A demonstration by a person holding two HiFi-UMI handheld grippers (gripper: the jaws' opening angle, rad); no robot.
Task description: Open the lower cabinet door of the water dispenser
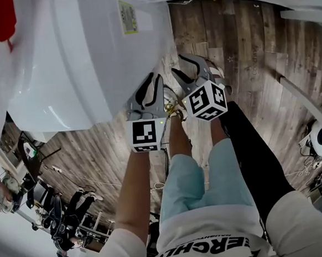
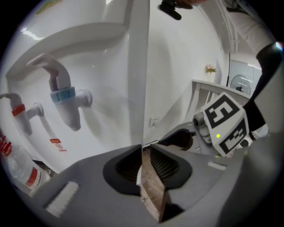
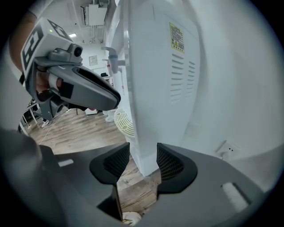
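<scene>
- The white water dispenser fills the upper left, close ahead of both grippers; its lower door cannot be made out.
- The left gripper, on a bare forearm stretched forward and tilted down, has its jaws only a thin slit apart, with nothing between them.
- The right gripper, just beside it on a black-sleeved arm, is spread wide and empty, facing the dispenser's corner.

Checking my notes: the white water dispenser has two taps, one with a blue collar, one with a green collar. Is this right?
No: the second tap has a red collar, not green. The left gripper view shows it beside the blue-collared tap.
</scene>
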